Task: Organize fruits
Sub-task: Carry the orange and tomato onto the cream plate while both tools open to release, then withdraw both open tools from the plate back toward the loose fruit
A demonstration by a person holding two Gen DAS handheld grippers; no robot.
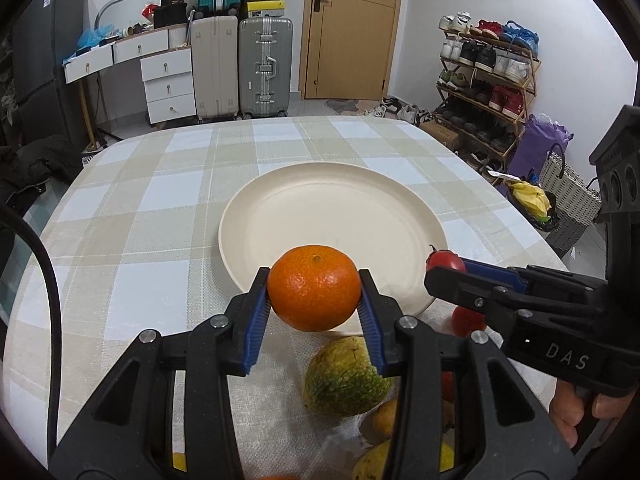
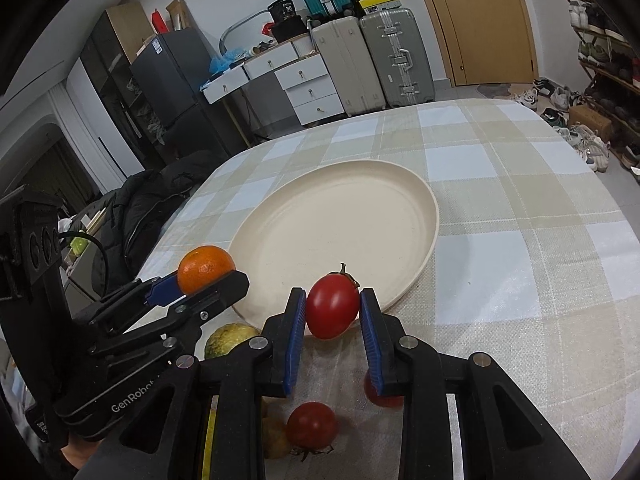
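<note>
1. The left gripper (image 1: 314, 294) is closed on an orange (image 1: 314, 287): both blue pads press its sides, and the fruit sits at the very tips, raised above the table over the near rim of the plate (image 1: 280, 200).
2. The right gripper (image 2: 333, 312) is clamped on a red tomato (image 2: 333, 306) with a short green stem on top; it too hangs over the plate's near rim, to the right of the orange.
3. The cream plate lies empty near the middle of the table (image 1: 132, 216), which is covered in a beige and pale-blue checked cloth.
4. The other fruit lies loose along the near edge of the table, under both grippers: a green-yellow mango (image 1: 344, 376), a second tomato (image 2: 312, 424) with its stem towards the camera, and a third tomato (image 2: 380, 398) mostly hidden behind the right gripper's right finger.
5. Several yellowish fruits at the near edge are cut off by the gripper bodies, and I cannot tell what kind they are.
6. A hand (image 1: 580, 412) on the right gripper's handle shows only in part.
7. The cloth is bare to the left, right and far side of the plate, out to the table's edges.
</note>
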